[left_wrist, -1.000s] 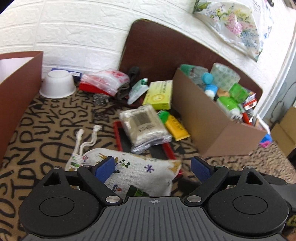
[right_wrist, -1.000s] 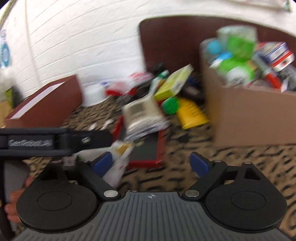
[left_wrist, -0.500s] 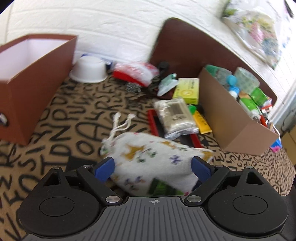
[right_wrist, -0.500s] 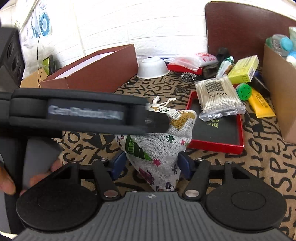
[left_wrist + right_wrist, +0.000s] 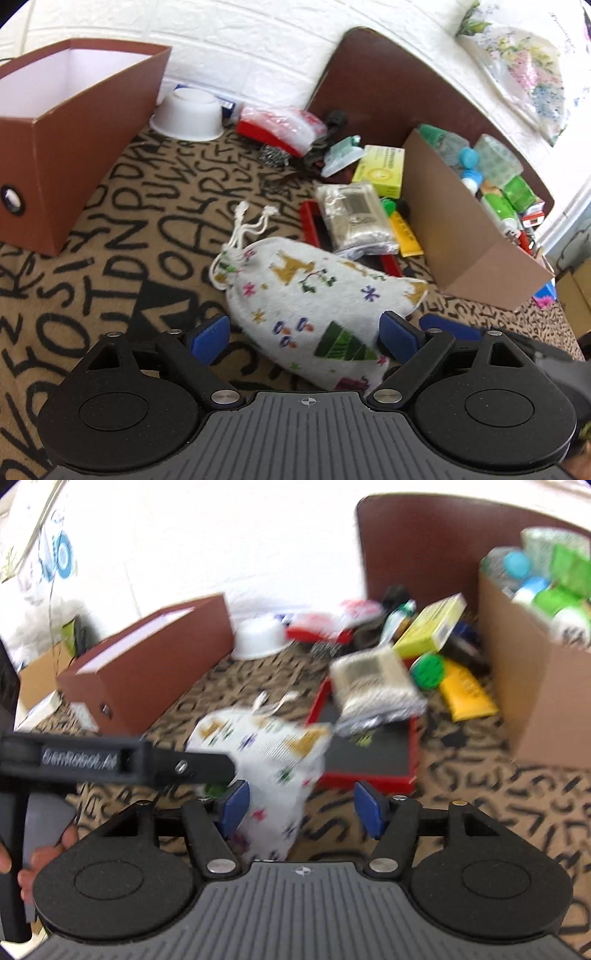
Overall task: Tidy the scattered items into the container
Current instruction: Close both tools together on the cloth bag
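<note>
Step in hand: both grippers are closing in on the printed drawstring pouch (image 5: pixel 314 295), which lies on the letter-patterned worktop (image 5: pixel 110 236) near its front edge, apart from the rest of the clutter.
Left gripper (image 5: pixel 306 336): its fingers stand wide, one on each side of the pouch's lower end; the left pad is clear of the cloth, the right pad sits just beside it, and nothing is held. The jaws are easing inward.
Right gripper (image 5: pixel 301 808): its fingers are partly apart and opening; the pouch lies between them, close against the left pad, with a clear gap to the right pad. No grip is judged. This view is blurred.
Container: the cardboard box (image 5: pixel 465 236) at the right edge is already heaped with bottles and packets. The brown box (image 5: pixel 74 110) at the left edge looks empty.
Other clutter: the pack of cotton swabs (image 5: pixel 354 218) rests on the red tray (image 5: pixel 310 225), behind the pouch.
Risk, crowding: both grippers converge on one soft pouch, so the fingers may knock each other.
Risk, slack cloth: a pinch on loose fabric may let the contents sag and the pouch slip out.
Risk, full box: a pouch dropped onto the heap may roll off or push bottles out.
</note>
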Tool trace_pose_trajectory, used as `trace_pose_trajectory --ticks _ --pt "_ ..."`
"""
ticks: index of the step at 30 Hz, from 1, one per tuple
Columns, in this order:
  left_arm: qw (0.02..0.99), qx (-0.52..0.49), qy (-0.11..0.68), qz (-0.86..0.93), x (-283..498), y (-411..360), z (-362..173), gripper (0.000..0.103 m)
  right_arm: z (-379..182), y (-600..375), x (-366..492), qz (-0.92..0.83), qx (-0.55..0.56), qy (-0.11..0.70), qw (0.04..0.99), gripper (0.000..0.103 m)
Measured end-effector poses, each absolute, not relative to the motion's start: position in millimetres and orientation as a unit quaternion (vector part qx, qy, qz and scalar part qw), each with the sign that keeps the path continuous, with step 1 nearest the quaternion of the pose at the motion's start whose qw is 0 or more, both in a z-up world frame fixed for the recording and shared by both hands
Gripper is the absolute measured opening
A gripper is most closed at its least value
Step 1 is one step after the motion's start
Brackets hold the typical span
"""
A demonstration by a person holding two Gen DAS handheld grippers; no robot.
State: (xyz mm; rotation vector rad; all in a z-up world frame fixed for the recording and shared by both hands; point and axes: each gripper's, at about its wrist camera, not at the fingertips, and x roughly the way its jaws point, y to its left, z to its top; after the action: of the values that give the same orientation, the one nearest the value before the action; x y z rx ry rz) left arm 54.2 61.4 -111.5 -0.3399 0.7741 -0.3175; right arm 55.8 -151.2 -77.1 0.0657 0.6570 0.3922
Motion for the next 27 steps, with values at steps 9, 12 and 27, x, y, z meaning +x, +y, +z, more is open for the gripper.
trace_pose_trajectory --ticks 9,12,27 --pt "0.888 -0.187 0.391 -0.152 65.3 63.8 -118.5 0.086 -76.9 -144.4 70.8 0.203 -0.022 0.308 0.929 0.070" --pt "0.889 -0.186 0.393 -0.145 70.1 64.5 -120.6 0.084 -78.2 -137.8 78.7 0.217 -0.046 0.304 0.926 0.072" --pt "0.888 -0.192 0.390 -0.152 75.0 70.5 -114.8 0.082 -71.0 -123.9 58.3 0.262 -0.069 0.331 0.904 0.040"
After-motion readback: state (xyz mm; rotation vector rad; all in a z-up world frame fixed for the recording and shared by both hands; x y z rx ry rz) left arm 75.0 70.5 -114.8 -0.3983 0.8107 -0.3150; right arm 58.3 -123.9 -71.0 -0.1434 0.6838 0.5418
